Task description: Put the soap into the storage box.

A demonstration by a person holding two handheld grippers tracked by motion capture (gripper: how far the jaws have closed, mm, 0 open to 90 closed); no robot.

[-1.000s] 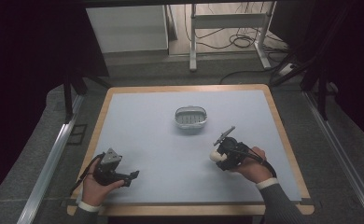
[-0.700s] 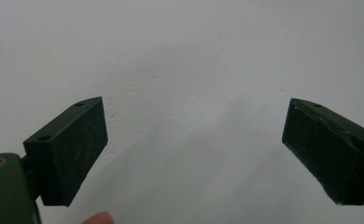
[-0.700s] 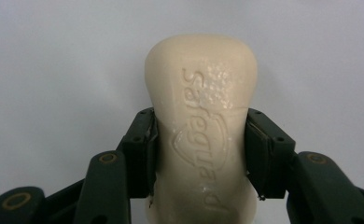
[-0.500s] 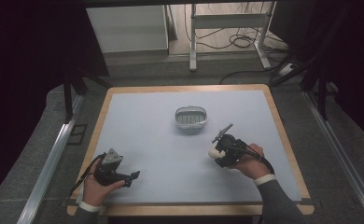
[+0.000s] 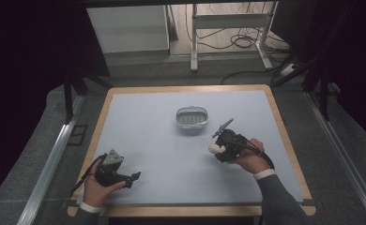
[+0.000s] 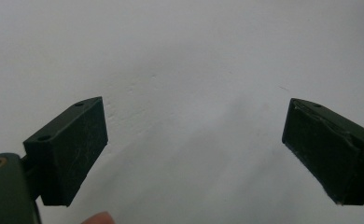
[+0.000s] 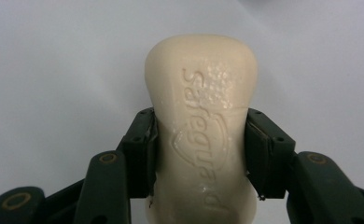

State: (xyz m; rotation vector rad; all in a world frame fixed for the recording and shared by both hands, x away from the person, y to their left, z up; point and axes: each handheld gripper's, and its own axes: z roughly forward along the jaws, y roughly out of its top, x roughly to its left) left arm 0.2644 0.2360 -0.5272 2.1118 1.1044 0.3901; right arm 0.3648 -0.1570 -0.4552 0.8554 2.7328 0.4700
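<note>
the right gripper (image 7: pixel 196 154) is clamping a cream-coloured bar of soap (image 7: pixel 201 121), its two black jaws pressing against the bar's narrow waist from either side. the bar is sticking out past the jaws, and the raised lettering "safeguard" is running along its upper face. in the high view the right gripper (image 5: pixel 221 146) is sitting at the right of the pale blue surface (image 5: pixel 162 140), held in the person's right hand (image 5: pixel 249 157), with the soap (image 5: pixel 214 148) showing as a small pale lump at its left end, just above or on the surface; which of the two, i cannot tell. a small grey oval dish (image 5: pixel 191 119) with a slotted inside is standing near the middle of the surface, a little beyond the soap and apart from it.

the left gripper (image 6: pixel 194 149) is standing wide open, its jaws well apart with nothing but bare surface between them. in the high view it (image 5: pixel 129 178) is lying low near the front left of the surface in the person's left hand (image 5: pixel 99 185), well apart from the dish and from the other gripper.
</note>
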